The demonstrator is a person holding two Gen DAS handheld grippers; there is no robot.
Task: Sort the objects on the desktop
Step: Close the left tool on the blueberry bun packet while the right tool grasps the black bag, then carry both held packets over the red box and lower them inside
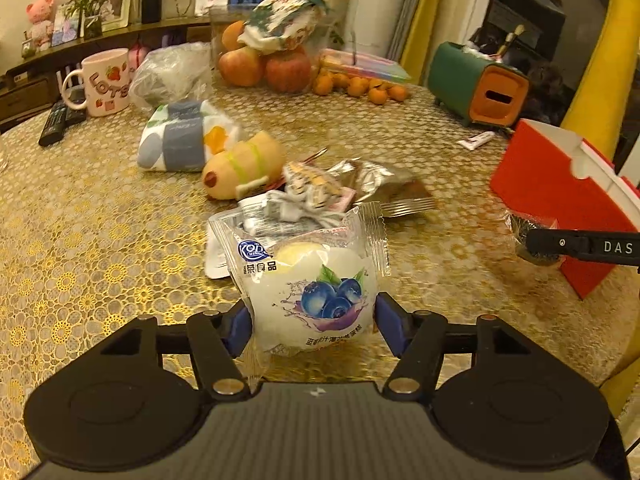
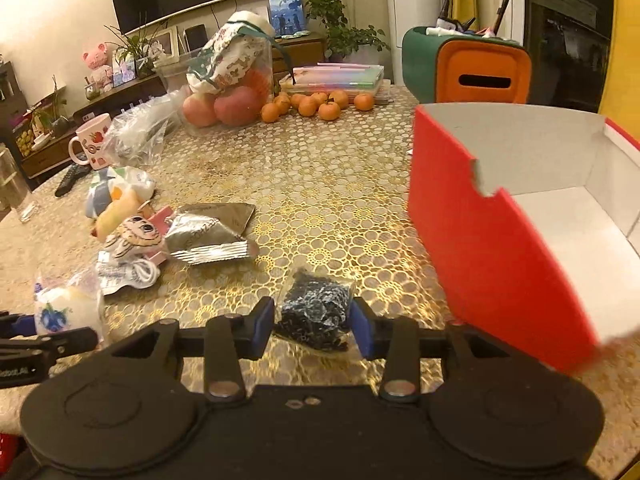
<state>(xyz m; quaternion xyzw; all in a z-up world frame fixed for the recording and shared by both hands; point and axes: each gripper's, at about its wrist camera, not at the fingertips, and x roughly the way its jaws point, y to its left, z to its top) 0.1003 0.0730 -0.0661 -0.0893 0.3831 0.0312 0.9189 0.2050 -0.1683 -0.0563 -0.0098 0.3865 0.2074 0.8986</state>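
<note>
Left tool [image 1: 314,328] pinching blueberry cake packet [image 1: 316,280], right tool [image 2: 312,324] pinching dark packet [image 2: 314,316], white box interior [image 2: 560,216] visible only rightward

Box [image 2: 500,248] standing right of snack packets [image 2: 208,236] on table [image 2: 328,184]; fruit [image 2: 316,106] lying behind them; mug [image 2: 93,140] sitting far left.
</note>
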